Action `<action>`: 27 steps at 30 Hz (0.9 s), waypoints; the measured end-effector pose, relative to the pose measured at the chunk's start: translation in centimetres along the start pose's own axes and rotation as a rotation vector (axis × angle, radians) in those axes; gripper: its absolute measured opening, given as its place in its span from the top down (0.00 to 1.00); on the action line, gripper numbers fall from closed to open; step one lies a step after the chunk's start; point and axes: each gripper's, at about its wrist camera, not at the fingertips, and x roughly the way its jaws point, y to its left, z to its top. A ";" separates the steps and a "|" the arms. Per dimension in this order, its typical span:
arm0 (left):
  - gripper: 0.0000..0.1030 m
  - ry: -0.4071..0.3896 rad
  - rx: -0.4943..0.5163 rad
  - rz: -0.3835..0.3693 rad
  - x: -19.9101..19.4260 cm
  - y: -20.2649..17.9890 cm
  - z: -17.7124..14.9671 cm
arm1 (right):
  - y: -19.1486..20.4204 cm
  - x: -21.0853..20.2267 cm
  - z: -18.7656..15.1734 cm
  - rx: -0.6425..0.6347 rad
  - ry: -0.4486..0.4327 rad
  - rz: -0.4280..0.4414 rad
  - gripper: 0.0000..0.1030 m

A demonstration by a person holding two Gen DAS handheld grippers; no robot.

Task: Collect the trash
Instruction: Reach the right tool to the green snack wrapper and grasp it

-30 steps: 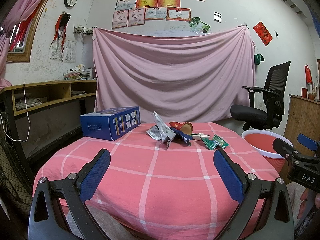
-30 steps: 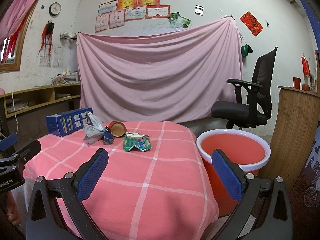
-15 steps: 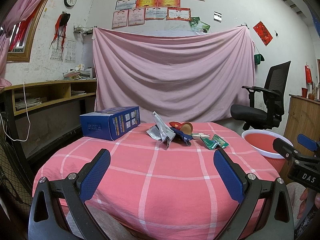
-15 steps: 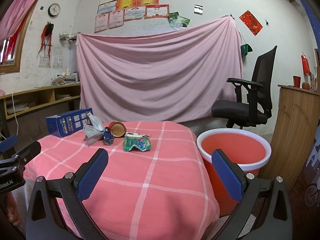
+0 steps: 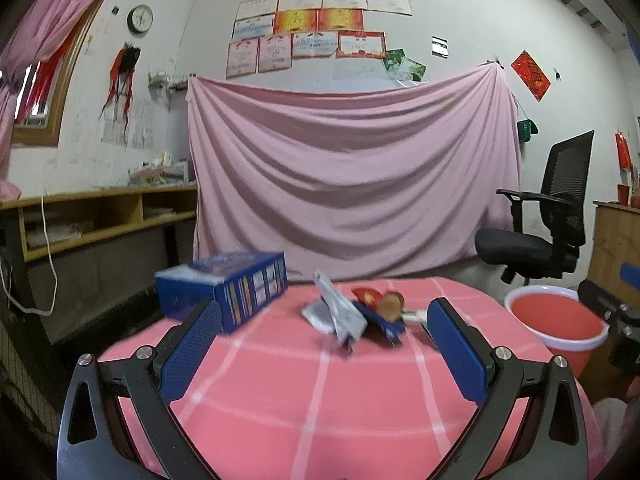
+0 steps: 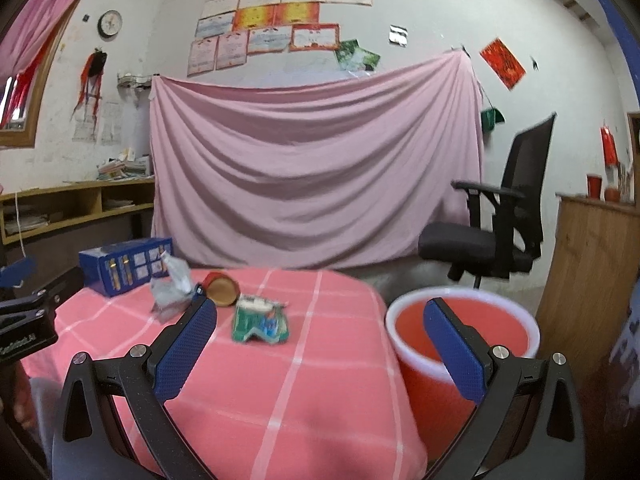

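Pink-check worktop (image 6: 304,384) strewn w/ wrappers: silver wrapper (image 5: 340,316), green packet (image 6: 260,322), blue box (image 5: 236,290). Red bin (image 6: 460,332) beside worktop. Left tongs (image 5: 320,350) & right tongs (image 6: 320,348) held spread wide, nothing gripped.

Dim, even light — motion blur

Checked cloth covers the table (image 6: 304,380); glossy plastic bucket (image 6: 432,384); crinkled foil wrapper (image 5: 340,316).
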 end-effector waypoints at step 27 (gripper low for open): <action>0.11 0.335 -0.110 -0.180 13.8 4.6 -1.2 | 1.9 18.6 0.2 -0.092 0.425 0.227 0.00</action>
